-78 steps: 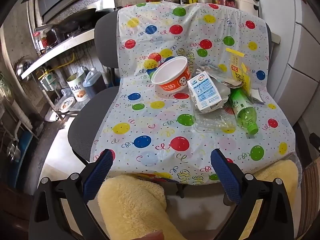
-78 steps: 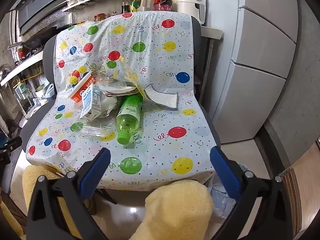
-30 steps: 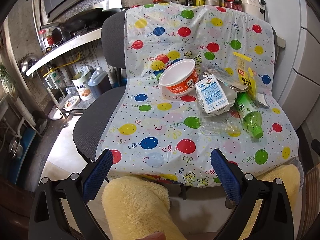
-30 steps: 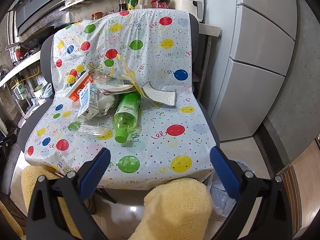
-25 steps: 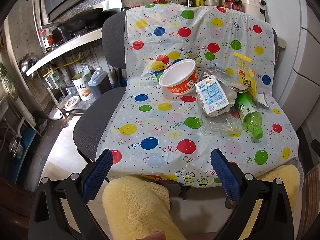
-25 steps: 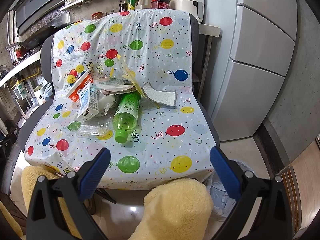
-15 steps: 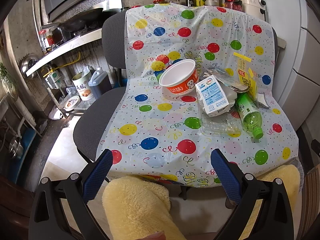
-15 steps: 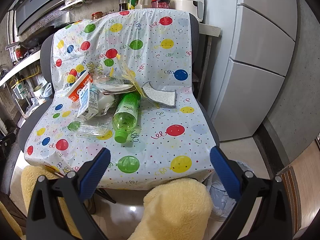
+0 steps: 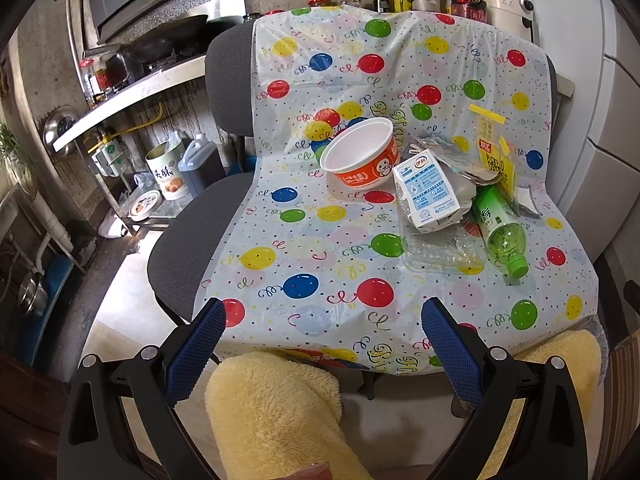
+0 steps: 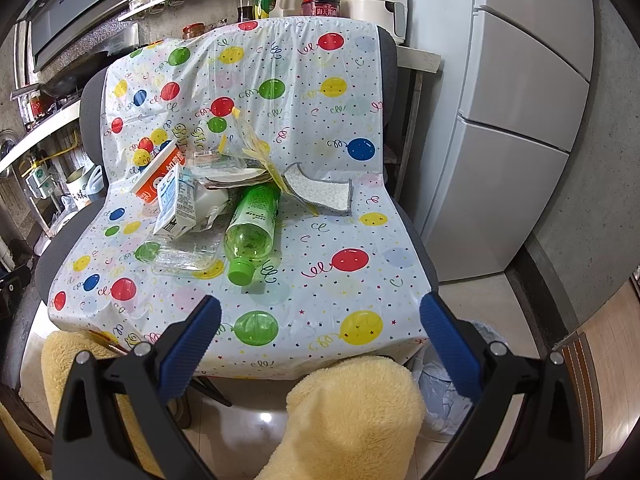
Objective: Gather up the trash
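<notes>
Trash lies on a chair covered by a balloon-print plastic sheet (image 9: 320,240). An orange and white paper bowl (image 9: 360,160), a blue and white milk carton (image 9: 426,194), a clear plastic tray (image 9: 440,248), a green plastic bottle (image 9: 500,228), a yellow wrapper (image 9: 494,156) and a grey-edged scouring pad (image 10: 324,194) sit in a heap. The bottle (image 10: 252,228), carton (image 10: 176,204) and bowl (image 10: 160,178) also show in the right wrist view. My left gripper (image 9: 322,332) and right gripper (image 10: 320,328) are both open and empty, in front of the seat's near edge.
A trash bin lined with a bag (image 10: 448,384) stands on the floor right of the chair. A grey fridge (image 10: 512,120) is at the right. A kitchen counter (image 9: 132,92) and tins (image 9: 166,172) are at the left. Yellow fluffy slippers (image 9: 276,404) are below the grippers.
Nothing has visibly changed in the last second; since 2.6 s ago both grippers have drawn back slightly from the chair, still open.
</notes>
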Demonstrator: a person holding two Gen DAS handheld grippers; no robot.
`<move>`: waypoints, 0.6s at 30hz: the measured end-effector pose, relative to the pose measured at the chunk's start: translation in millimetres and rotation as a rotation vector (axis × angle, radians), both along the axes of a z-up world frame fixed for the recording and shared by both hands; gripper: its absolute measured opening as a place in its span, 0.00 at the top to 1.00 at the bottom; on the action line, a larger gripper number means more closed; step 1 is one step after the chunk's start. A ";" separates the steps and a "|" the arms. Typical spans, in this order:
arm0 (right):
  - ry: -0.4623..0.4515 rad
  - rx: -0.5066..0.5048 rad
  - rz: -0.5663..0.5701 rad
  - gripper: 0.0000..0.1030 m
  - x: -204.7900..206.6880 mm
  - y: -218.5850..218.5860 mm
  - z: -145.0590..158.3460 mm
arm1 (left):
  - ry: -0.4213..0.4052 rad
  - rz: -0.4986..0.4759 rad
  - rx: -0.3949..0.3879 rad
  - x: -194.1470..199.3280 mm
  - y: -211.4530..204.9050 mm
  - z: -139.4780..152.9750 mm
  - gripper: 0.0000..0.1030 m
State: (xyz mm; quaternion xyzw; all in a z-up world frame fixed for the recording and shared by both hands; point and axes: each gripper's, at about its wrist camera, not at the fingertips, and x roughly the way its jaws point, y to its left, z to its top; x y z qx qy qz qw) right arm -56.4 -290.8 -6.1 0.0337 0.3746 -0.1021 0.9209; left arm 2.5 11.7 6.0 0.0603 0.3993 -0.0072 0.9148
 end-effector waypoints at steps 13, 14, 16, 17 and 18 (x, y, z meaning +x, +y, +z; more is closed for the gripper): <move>-0.004 0.000 -0.003 0.06 0.0 -1.7 -0.2 | 0.004 0.004 -0.001 0.2 0.4 -2.0 0.06; -0.005 0.000 -0.004 0.06 -0.2 -2.1 -0.6 | 0.005 0.004 -0.001 0.3 0.4 -2.2 0.06; -0.004 0.002 -0.004 0.06 -0.5 -2.6 -2.1 | 0.005 0.004 -0.002 0.3 0.3 -2.5 0.06; -0.004 0.000 -0.005 0.06 -0.4 -2.4 -2.0 | 0.007 0.004 0.001 0.9 -0.2 -3.7 0.06; -0.005 0.000 -0.005 0.06 0.0 -2.6 -2.8 | 0.010 0.003 0.003 1.7 -0.6 -5.0 0.06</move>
